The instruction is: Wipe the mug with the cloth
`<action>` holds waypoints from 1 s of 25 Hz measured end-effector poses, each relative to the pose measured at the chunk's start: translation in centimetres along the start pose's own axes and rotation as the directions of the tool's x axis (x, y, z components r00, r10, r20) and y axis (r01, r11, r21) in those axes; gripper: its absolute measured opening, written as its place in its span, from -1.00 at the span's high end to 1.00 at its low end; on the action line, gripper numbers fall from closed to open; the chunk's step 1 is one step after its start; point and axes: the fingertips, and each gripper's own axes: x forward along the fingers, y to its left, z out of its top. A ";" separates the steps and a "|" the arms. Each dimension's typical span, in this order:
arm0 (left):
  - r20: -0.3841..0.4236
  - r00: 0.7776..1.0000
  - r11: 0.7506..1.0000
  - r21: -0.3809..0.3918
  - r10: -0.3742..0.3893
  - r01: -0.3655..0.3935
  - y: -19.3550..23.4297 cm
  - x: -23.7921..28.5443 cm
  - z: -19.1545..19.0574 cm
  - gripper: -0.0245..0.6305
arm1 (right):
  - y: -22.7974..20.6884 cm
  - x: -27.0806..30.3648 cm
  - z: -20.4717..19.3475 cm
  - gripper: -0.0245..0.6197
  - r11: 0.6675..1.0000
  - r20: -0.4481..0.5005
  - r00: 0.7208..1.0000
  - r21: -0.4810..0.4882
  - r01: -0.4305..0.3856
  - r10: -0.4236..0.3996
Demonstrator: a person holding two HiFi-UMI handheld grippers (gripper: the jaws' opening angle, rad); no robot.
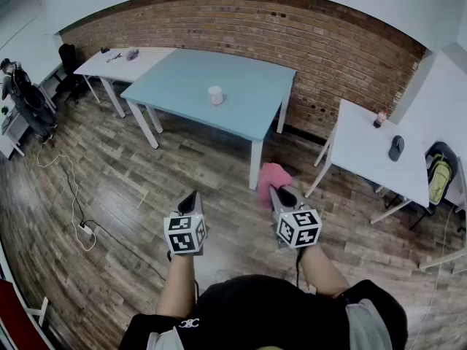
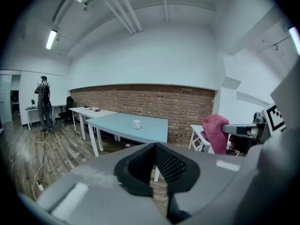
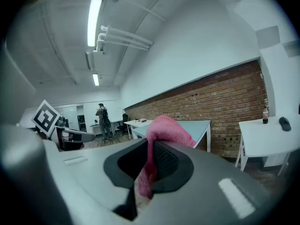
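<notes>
Two claws are counted. The left claw [image 2: 153,148] is closed tight, with nothing between its jaws. The right claw [image 3: 150,149] is clamped on the one pink cloth [image 3: 165,128], which is bunched above the jaws and trails below them. One mug [image 1: 215,95] is recorded: white, upright, handle not discernible. It stands alone on the one light-blue bench [image 1: 255,104], well apart from both claws. The bench is flanked by a left white bench [image 1: 142,65] and a right white bench [image 1: 365,152].

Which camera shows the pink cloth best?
The right gripper view: the cloth sits close up, pinched in the right gripper. The head view shows a bunch beyond it; the left gripper view, a side glimpse.
</notes>
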 end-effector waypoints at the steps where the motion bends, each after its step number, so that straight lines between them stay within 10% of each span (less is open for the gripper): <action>1: 0.001 1.000 1.000 -0.002 -0.001 0.001 0.0 0.1 0.0 0.91 | 0.1 0.0 0.1 0.82 1.000 0.002 1.000 0.006 -0.005 0.005; 25: -0.009 0.999 0.999 -0.007 -0.049 0.049 3.3 2.4 -0.1 0.91 | 2.5 3.3 -0.4 0.82 0.999 -0.018 1.000 -0.049 0.013 -0.014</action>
